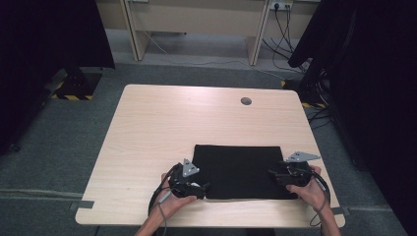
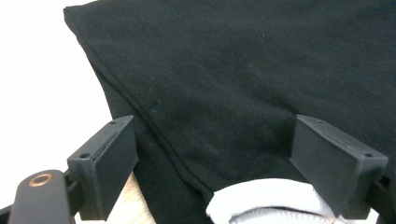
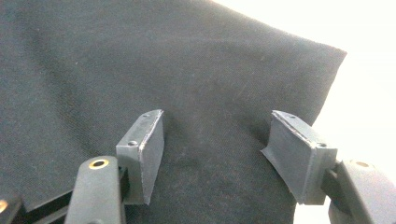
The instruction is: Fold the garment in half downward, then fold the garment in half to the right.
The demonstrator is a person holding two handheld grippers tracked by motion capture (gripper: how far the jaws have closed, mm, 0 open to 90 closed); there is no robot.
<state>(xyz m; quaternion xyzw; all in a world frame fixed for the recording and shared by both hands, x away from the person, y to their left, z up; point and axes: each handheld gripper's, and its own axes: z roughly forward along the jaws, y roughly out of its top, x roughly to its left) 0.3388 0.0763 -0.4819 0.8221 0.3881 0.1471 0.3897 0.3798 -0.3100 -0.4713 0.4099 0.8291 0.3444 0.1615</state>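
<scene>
Black cloth [image 1: 238, 171]: folded rectangle, flat on the near half of the desk [image 1: 162, 123]. Left gripper [image 1: 189, 184]: at the cloth's near left corner, jaws spread, hemmed edge and a white scrap [image 2: 261, 203] between them, pads not pressing. Right gripper [image 1: 290, 174]: at the right edge, jaws spread over the fabric, nothing pinched.

One black cloth [image 1: 241, 171], two grippers, one table [image 1: 162, 123], perhaps one white item [image 2: 261, 203]
</scene>
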